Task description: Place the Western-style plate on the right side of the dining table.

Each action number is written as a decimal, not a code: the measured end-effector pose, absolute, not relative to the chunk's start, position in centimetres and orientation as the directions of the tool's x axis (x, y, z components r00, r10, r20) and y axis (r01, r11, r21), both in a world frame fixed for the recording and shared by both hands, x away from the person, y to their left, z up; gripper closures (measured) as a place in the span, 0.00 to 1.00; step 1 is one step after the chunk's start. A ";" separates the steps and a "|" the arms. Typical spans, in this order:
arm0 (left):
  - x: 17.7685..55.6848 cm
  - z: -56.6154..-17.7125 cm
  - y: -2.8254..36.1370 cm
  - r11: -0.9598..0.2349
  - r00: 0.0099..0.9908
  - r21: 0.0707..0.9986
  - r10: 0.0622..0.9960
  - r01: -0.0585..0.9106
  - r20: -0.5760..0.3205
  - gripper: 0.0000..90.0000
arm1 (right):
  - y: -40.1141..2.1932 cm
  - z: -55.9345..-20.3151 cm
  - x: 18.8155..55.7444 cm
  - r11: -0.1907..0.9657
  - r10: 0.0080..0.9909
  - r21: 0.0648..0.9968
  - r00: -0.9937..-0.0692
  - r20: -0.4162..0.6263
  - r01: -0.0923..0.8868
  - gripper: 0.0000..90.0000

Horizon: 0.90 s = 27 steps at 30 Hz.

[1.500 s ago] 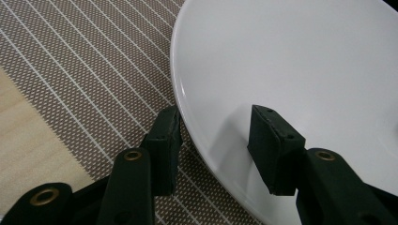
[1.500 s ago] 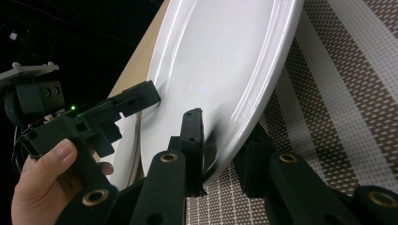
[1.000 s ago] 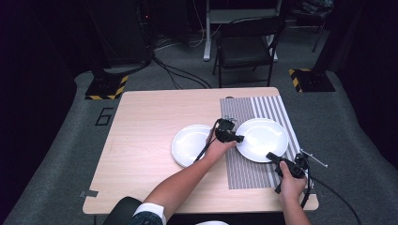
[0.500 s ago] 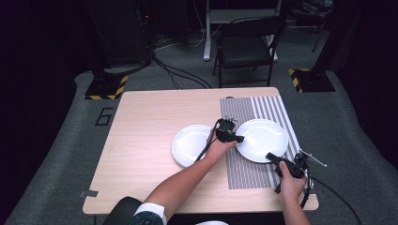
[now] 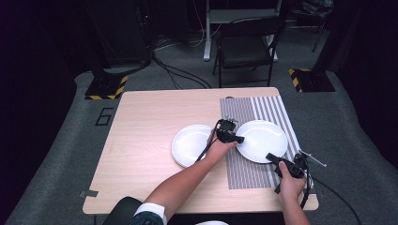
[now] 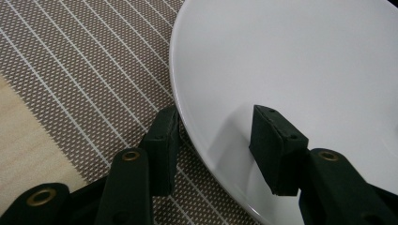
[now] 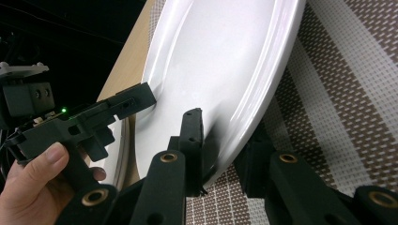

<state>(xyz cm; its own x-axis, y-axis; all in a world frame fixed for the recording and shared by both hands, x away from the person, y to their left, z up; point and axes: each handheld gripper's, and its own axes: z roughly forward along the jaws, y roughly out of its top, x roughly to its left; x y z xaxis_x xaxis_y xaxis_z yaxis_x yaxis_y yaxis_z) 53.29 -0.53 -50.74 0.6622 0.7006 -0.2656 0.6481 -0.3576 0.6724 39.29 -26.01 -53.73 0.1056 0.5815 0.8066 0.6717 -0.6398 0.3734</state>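
Here, white plate (image 5: 262, 140) rim between parted jaws of both left gripper (image 5: 228, 132) and right gripper (image 5: 286, 165)

Nothing has moved — scene matches earlier frames.

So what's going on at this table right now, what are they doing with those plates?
A person holds a gripper in each hand, both at one white plate on the striped placemat. The left gripper straddles its near-left rim with open jaws. The right gripper has its jaws either side of the opposite rim; how tightly is unclear. A second white plate sits on the bare wooden table.
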 end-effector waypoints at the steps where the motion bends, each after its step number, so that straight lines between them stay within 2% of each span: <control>1: 53.3 -50.7 -0.5 -0.359 0.662 0.671 0.701 0.649 -0.265 0.59 | -26.0 -53.8 39.3 -0.640 0.580 0.373 0.104 0.808 0.672 0.83; 16: 53.0 -50.8 -1.2 -0.372 0.654 0.651 0.711 0.661 -0.259 0.54 | -26.1 -53.7 39.3 -0.651 0.575 0.355 0.132 0.807 0.671 0.81; 19: 52.9 -50.8 -1.4 -0.378 0.654 0.649 0.715 0.660 -0.248 0.51 | -26.2 -53.7 39.4 -0.641 0.595 0.379 0.120 0.795 0.668 0.80; 25: 52.9 -50.8 -1.5 -0.379 0.652 0.646 0.715 0.663 -0.250 0.50 | -26.0 -53.6 39.4 -0.642 0.591 0.365 0.132 0.796 0.674 0.79; 27: 52.9 -50.8 -1.6 -0.378 0.652 0.646 0.716 0.663 -0.250 0.50 | -26.0 -53.7 39.4 -0.628 0.614 0.395 0.116 0.781 0.670 0.78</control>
